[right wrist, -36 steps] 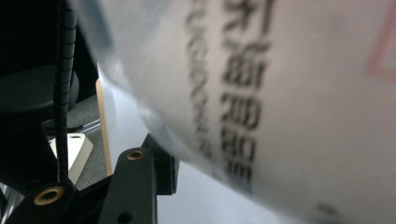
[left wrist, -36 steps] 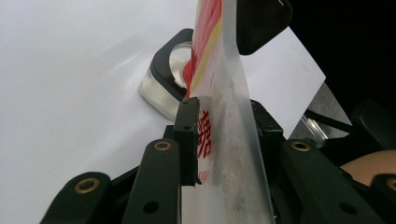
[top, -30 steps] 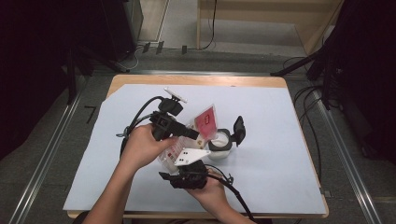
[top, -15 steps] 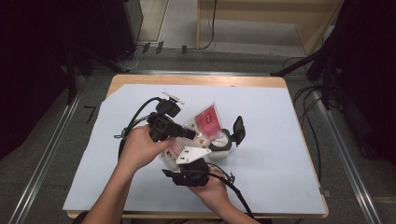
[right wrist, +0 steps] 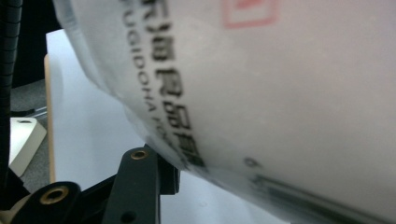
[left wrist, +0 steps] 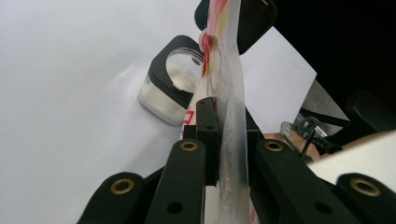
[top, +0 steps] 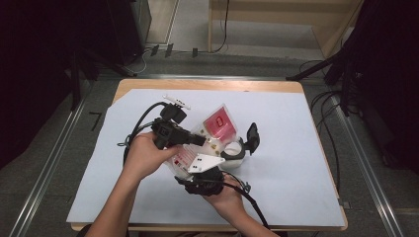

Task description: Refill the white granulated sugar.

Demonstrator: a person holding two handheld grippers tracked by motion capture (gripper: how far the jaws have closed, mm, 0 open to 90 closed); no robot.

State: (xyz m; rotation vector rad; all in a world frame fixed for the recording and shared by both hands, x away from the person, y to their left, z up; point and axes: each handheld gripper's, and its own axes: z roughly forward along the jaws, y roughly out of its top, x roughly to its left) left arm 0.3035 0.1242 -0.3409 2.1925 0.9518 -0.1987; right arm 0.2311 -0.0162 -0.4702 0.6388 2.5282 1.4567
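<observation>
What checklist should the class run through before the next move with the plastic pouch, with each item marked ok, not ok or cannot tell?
1. Left gripper clamped on the plastic pouch: ok; its jaws have just been closing and the pouch edge sits pinched between them.
2. Right gripper gripping the pouch: cannot tell; the pouch lies against its jaw in the right gripper view, but the pads are hidden.
3. Pouch lifted off the table: ok in the high view.
4. Open container upright: ok, beside the pouch.
5. Container's black lid clear of the opening: ok, flipped back.
6. Pouch opened: cannot tell.
</observation>
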